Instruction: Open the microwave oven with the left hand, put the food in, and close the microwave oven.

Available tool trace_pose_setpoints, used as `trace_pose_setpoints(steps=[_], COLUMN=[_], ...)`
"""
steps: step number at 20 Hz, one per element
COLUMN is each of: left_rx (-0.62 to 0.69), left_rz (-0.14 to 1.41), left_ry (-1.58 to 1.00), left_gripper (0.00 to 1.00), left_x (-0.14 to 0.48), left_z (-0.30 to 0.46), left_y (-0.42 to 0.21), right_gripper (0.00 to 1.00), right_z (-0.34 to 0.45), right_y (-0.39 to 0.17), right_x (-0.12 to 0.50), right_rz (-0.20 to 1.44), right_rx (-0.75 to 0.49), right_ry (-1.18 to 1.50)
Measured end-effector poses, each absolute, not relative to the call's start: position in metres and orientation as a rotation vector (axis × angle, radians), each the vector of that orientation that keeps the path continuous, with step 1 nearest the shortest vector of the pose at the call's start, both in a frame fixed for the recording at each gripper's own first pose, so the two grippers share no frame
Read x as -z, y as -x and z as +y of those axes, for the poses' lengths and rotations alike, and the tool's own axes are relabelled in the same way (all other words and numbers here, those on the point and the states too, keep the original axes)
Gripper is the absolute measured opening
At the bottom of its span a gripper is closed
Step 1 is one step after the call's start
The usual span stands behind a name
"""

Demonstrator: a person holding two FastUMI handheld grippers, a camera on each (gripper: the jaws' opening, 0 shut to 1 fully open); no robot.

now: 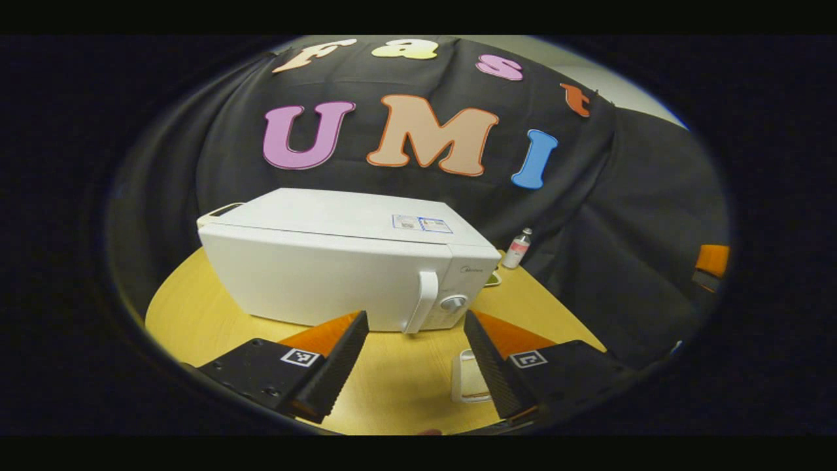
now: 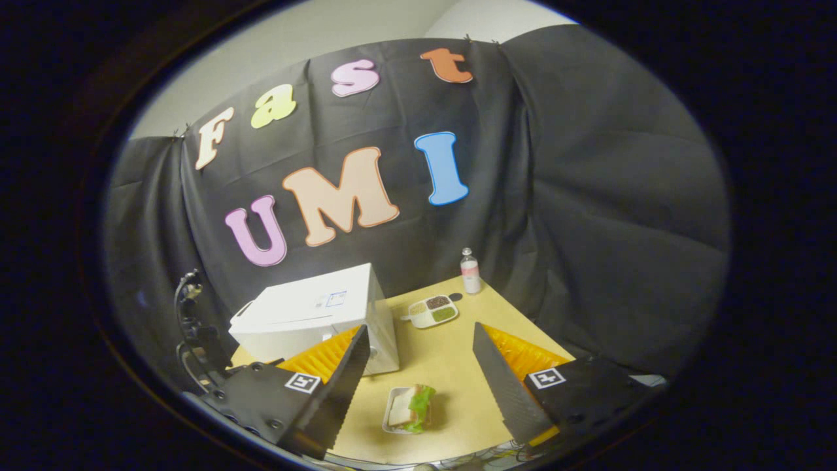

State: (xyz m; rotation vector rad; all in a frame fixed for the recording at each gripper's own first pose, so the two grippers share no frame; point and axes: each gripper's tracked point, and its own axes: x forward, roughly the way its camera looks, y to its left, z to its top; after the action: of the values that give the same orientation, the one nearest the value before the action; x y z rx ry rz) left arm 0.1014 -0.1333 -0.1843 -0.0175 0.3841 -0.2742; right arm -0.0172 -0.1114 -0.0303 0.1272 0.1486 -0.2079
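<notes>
Microwave door closed, handle facing left gripper; jaws apart, lined up w/ handle for the pull. Right gripper jaws apart, above food tray, prob. a sandwich, on table.

White microwave, door shut; yellow wood-tone table; white food tray with green lettuce; clear bottle, pink label.
</notes>
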Motion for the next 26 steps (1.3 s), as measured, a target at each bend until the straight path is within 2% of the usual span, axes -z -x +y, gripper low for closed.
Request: trace_pose_setpoints(steps=[8,9,12,13,17,20,21,22,23,24,26], left_rx=[0.254,0.246,0.218,0.212,0.196,0.200,0.198,0.198,0.211,0.219,0.210], left_rz=[0.486,0.505,0.571,0.590,0.638,0.689,0.697,0.703,0.713,0.715,0.726], left_ry=[-0.012,-0.019,-0.012,-0.009,-0.038,-0.056,-0.062,-0.068,-0.068,-0.069,-0.122], left_gripper=[0.90,0.85,0.84,0.80,0.77,0.66,0.60,0.57,0.55,0.43,0.32], left_x=[0.245,0.254,0.277,0.283,0.301,0.313,0.316,0.318,0.320,0.320,0.321], left_z=[-0.140,-0.140,-0.140,-0.141,-0.139,-0.141,-0.141,-0.142,-0.146,-0.149,-0.148], left_y=[-0.152,-0.157,-0.169,-0.172,-0.185,-0.186,-0.187,-0.188,-0.187,-0.188,-0.188], right_gripper=[0.92,0.92,0.92,0.92,0.92,0.92,0.92,0.99,0.99,0.99,0.99], right_z=[-0.135,-0.137,-0.142,-0.143,-0.149,-0.149,-0.148,-0.147,-0.147,-0.146,-0.143], right_y=[0.025,0.025,0.026,0.025,0.023,0.018,0.016,0.014,0.012,0.011,0.009], right_x=[0.032,0.032,0.033,0.033,0.038,0.042,0.043,0.045,0.045,0.045,0.046], right_rz=[0.139,0.140,0.139,0.139,0.148,0.159,0.164,0.170,0.171,0.171,0.174], right_rx=[0.309,0.319,0.346,0.352,0.380,0.387,0.387,0.387,0.386,0.384,0.380], right_ry=[-0.145,-0.145,-0.149,-0.151,-0.155,-0.166,-0.169,-0.170,-0.170,-0.169,-0.166])
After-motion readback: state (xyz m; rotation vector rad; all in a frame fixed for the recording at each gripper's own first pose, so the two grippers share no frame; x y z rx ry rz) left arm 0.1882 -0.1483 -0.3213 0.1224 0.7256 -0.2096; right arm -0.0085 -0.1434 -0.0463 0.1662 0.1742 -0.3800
